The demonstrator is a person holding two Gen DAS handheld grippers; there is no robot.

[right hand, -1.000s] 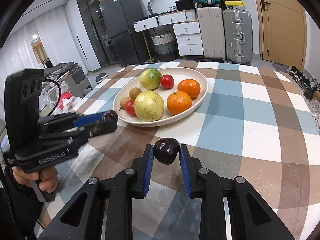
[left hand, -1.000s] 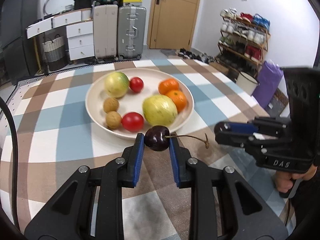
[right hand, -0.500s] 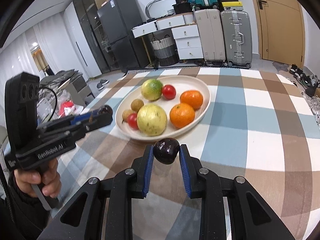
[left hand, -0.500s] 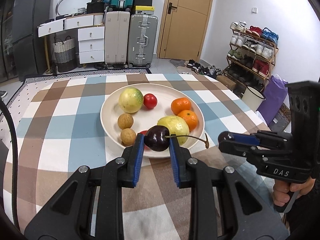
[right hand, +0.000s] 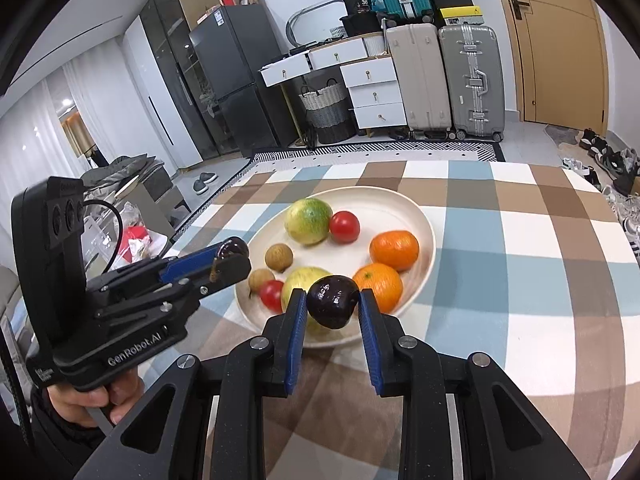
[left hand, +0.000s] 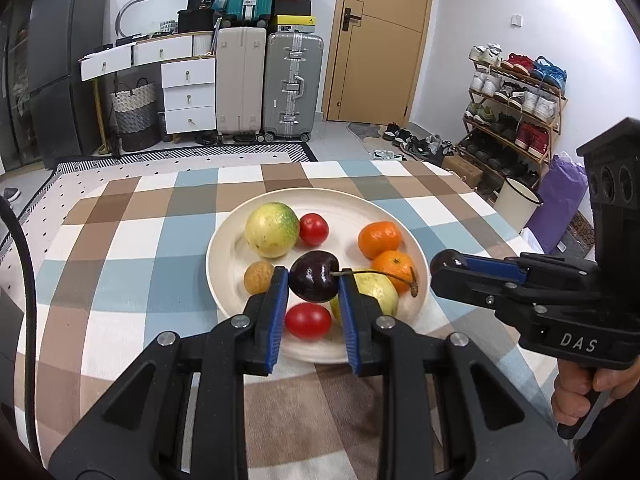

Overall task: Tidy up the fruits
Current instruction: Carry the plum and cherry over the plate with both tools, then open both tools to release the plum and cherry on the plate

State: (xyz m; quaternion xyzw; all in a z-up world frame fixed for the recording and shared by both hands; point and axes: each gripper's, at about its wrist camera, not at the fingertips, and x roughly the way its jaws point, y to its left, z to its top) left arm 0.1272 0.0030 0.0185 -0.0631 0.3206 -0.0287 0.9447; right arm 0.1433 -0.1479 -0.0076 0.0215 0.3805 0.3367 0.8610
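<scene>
Checked brown, blue and white tablecloth (left hand: 132, 264) under a cream plate (left hand: 372, 210) of fruit. Suitcases (left hand: 294, 84), white drawers (left hand: 188, 94), wooden door (left hand: 384, 40), shoe rack (left hand: 516, 100) behind. Left gripper (left hand: 314, 286) clamped on stemmed cherry (left hand: 314, 282); right gripper (right hand: 332, 308) gripping stemless cherry (right hand: 332, 306), both above plate's near rim.

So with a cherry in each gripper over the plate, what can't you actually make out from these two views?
- Left view: the left gripper and its cherry cover most of the yellow fruit and the second longan.
- Right view: the right gripper's cherry hides the lower half of that yellow fruit and the near plate rim.
- Either view: how high each cherry hangs above the plate.
- Left view: the shoes on the rack are too small to identify.
</scene>
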